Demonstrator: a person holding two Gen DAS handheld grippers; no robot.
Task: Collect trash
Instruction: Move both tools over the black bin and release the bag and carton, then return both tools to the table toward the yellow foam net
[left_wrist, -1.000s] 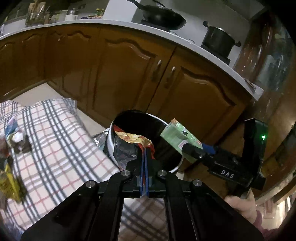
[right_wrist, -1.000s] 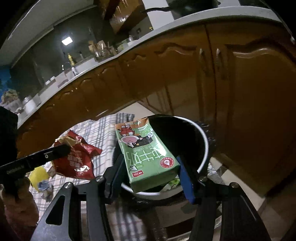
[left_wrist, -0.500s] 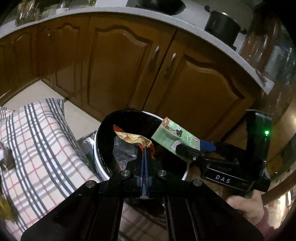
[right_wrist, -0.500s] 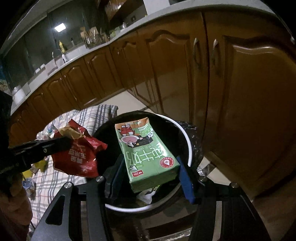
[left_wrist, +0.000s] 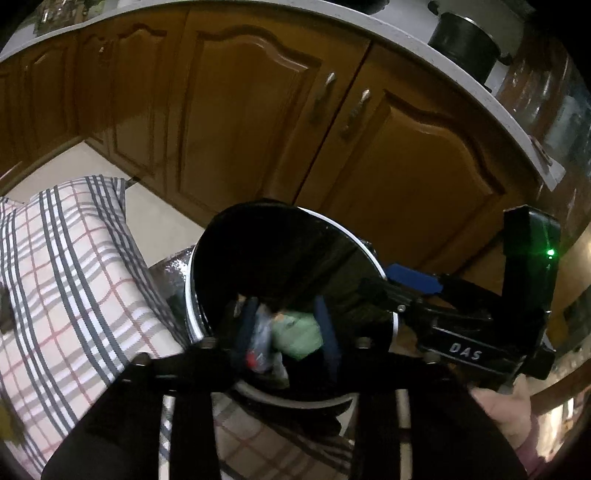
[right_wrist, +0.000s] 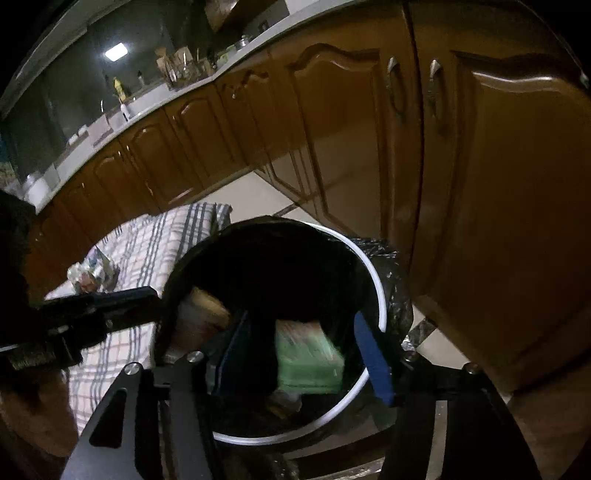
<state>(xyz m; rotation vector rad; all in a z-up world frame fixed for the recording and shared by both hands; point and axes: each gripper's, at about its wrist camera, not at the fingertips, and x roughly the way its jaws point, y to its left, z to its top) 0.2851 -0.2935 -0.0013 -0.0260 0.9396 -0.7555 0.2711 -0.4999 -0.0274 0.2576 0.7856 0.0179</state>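
Observation:
A round trash bin (left_wrist: 207, 258) with a white rim and black liner stands on the floor; it also shows in the right wrist view (right_wrist: 380, 291). My left gripper (left_wrist: 286, 330) is open and empty over the bin. My right gripper (right_wrist: 306, 354) is open and empty over it too, and shows from the side in the left wrist view (left_wrist: 402, 280). The green carton (right_wrist: 308, 360) lies blurred inside the bin, also seen in the left wrist view (left_wrist: 299, 332). The snack wrapper (left_wrist: 258, 339) lies beside it in the bin.
A plaid cloth (left_wrist: 66, 266) covers the surface left of the bin, with more trash (right_wrist: 90, 271) on it. Brown cabinet doors (left_wrist: 236, 110) stand close behind the bin. A black pot (left_wrist: 465, 44) sits on the counter above.
Both grippers have opened. The green carton and the red snack wrapper have dropped from them into the bin.

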